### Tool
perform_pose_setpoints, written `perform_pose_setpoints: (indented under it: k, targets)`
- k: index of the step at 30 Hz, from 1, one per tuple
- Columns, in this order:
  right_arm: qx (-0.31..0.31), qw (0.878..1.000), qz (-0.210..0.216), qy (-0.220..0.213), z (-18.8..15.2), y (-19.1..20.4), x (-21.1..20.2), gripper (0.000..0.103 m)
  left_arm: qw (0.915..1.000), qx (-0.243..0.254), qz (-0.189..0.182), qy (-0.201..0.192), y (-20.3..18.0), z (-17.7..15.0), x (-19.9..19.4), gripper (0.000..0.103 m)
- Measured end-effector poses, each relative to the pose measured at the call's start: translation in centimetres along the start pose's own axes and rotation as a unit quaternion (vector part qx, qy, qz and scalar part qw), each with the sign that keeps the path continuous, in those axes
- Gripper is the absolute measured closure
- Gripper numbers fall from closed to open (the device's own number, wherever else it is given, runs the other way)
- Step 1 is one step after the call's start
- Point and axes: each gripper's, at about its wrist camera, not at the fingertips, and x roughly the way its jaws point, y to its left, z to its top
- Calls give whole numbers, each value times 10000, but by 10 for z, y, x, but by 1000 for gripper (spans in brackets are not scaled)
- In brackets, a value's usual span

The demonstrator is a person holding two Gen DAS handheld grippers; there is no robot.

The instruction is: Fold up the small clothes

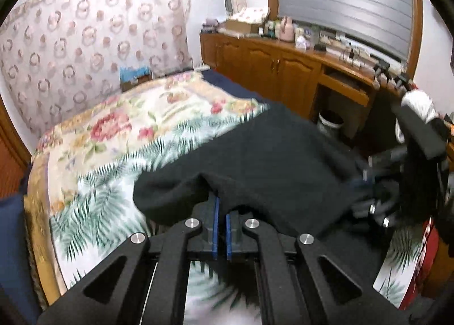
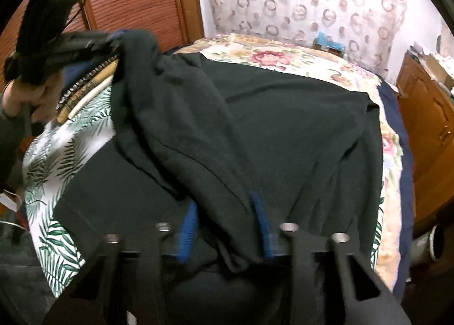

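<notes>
Left tool [image 1: 222,213] pinches black garment [image 1: 255,154]; right tool [image 2: 224,211] gapes around its fold.

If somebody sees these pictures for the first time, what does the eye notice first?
First, the black garment spread across the bed, over the palm-leaf sheet. Next, the blue-padded left gripper, low in its view, pinches the garment's near edge. Behind, a circle-patterned headboard cover stands at the bed's far end.
</notes>
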Motion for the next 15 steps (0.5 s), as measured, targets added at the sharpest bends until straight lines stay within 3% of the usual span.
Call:
perform_pose_setpoints:
  k: [2,10,15]
  targets:
    - [11,9999,32,-112,-1,-3,-4,92,9999,-7,-26,-140,0,20,4,99]
    - [808,9924,36,-930,-13,-28,-63,95,9977,183,-142,-635,-29,100,32,99]
    - [1097,9893,-328,-907,-30,-38,-82,95,9977,250,-387,-487,-43,124,72,98]
